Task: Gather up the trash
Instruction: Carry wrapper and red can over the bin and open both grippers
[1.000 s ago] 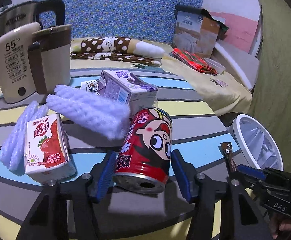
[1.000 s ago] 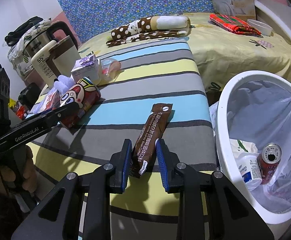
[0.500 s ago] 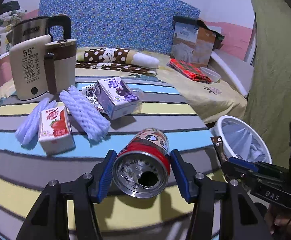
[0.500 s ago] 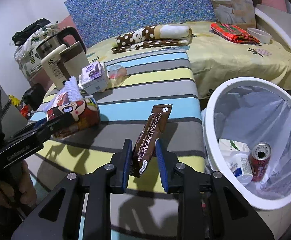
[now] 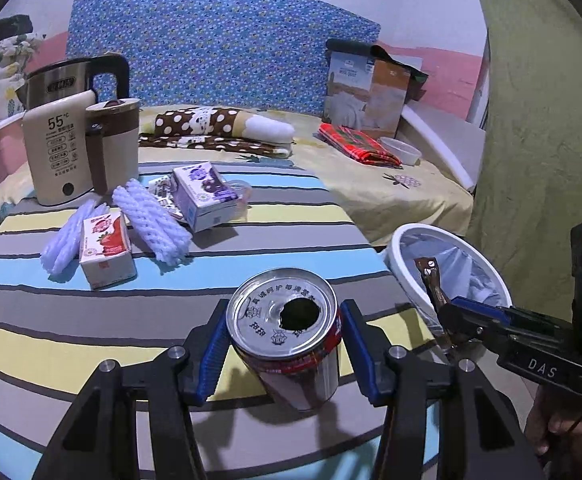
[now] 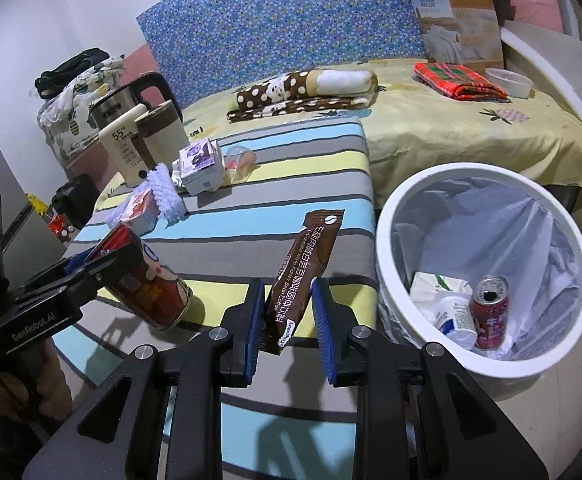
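Red can between left tongs — apparently gripped, raised.

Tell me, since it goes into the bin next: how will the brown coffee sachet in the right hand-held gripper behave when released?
The brown foil coffee sachet looks flat and thin, so probably light. Gripped only at its lower end by the right hand-held gripper, it stands nearly straight, suggesting some stiffness. It may flutter rather than drop straight.
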`<move>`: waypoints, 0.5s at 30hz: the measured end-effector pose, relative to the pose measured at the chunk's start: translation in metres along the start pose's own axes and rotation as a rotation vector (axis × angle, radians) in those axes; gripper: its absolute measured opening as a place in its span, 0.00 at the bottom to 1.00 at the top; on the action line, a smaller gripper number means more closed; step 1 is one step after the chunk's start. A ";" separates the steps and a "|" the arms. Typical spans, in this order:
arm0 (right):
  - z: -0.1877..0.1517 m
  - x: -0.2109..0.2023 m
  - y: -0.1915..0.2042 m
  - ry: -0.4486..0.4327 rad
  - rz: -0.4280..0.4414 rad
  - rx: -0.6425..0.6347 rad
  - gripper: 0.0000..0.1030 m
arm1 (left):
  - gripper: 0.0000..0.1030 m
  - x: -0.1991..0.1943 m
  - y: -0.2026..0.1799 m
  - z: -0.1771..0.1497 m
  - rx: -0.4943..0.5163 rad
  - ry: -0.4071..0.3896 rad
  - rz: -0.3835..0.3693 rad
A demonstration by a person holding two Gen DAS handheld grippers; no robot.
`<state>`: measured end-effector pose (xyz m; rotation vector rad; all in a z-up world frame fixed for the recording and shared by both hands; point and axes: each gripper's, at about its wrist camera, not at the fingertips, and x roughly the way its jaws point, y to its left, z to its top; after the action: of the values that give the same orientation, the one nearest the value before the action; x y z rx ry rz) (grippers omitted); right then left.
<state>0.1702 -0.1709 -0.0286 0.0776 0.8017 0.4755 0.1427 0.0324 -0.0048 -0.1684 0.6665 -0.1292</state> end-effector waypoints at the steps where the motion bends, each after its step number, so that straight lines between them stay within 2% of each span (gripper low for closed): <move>1: 0.000 -0.002 -0.001 -0.003 -0.002 0.002 0.26 | 0.52 -0.001 -0.003 0.000 0.005 0.000 -0.005; 15: -0.004 -0.029 -0.038 -0.057 -0.075 0.067 0.26 | 0.52 0.007 -0.062 0.022 0.109 -0.004 -0.103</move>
<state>0.1646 -0.2185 -0.0210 0.1224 0.7617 0.3738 0.1577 -0.0270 0.0204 -0.0978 0.6452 -0.2637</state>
